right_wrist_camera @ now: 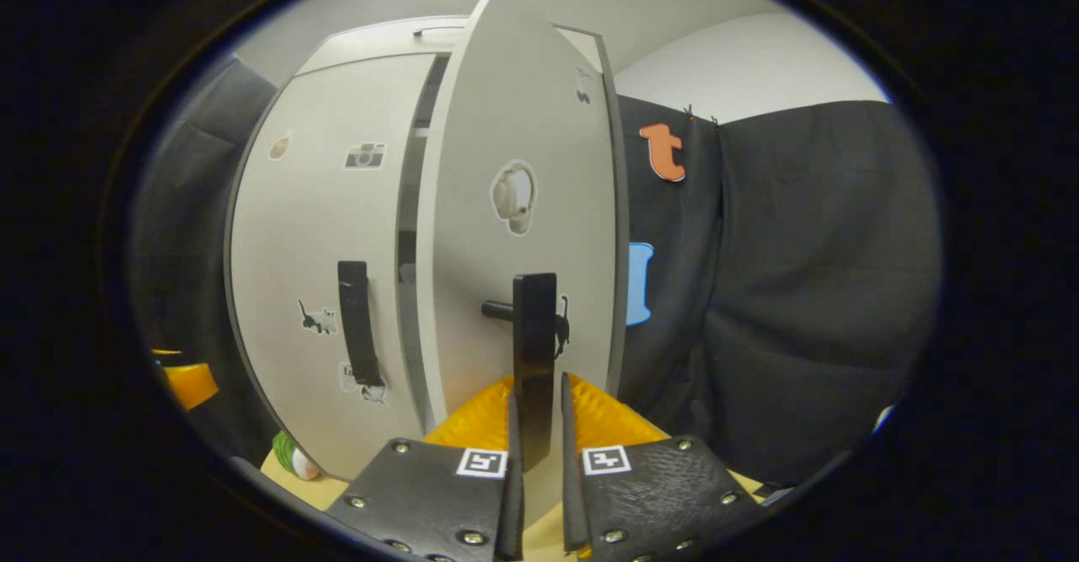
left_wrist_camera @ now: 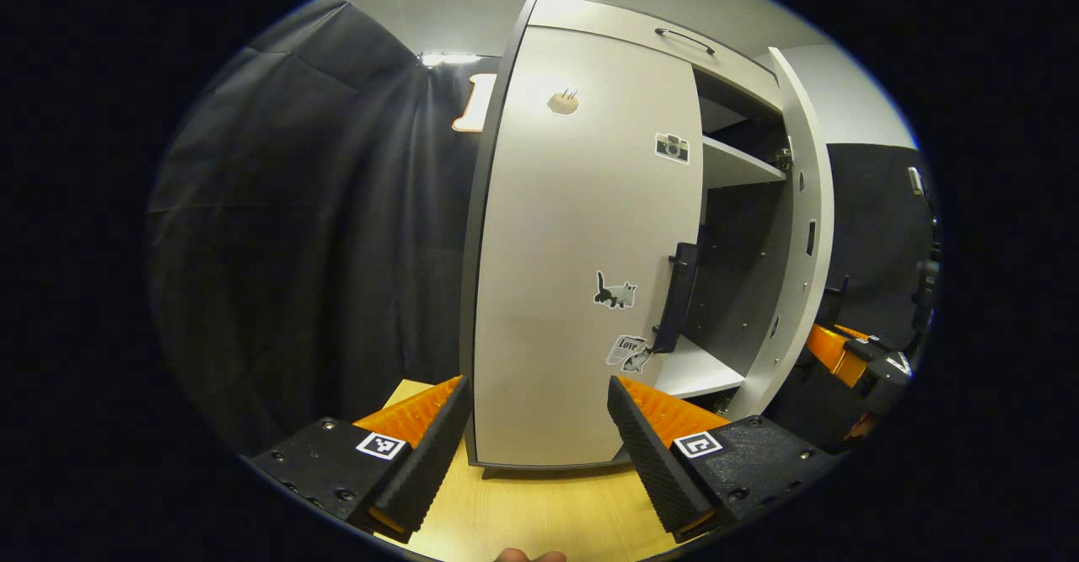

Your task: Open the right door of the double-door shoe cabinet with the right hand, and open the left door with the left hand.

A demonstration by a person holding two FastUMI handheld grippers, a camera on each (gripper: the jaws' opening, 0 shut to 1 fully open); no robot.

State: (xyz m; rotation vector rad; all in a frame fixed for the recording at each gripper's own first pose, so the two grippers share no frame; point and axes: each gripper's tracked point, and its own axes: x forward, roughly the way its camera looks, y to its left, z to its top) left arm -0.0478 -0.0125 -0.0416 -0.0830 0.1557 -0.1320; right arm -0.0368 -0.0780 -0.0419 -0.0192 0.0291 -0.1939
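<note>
The grey shoe cabinet (left_wrist_camera: 582, 31) stands on a light wooden surface. Its left door (left_wrist_camera: 582, 250) is closed and carries several stickers, with its black handle (left_wrist_camera: 674, 297) at the inner edge. My left gripper (left_wrist_camera: 539, 427) is open in front of this door, a little short of it, with nothing between the fingers. The right door (right_wrist_camera: 514, 107) is swung partly open, edge-on in the left gripper view (left_wrist_camera: 805, 233). My right gripper (right_wrist_camera: 539, 452) is shut on the right door's black vertical handle (right_wrist_camera: 535, 334). The left door (right_wrist_camera: 320, 233) and its handle (right_wrist_camera: 358, 322) stand to the left.
White shelves (left_wrist_camera: 738, 166) show inside the open right half. Black cloth walls (left_wrist_camera: 320, 233) close in on both sides. A small green and white object (right_wrist_camera: 291, 454) lies at the cabinet's foot. The wooden surface (left_wrist_camera: 539, 511) stretches under my left gripper.
</note>
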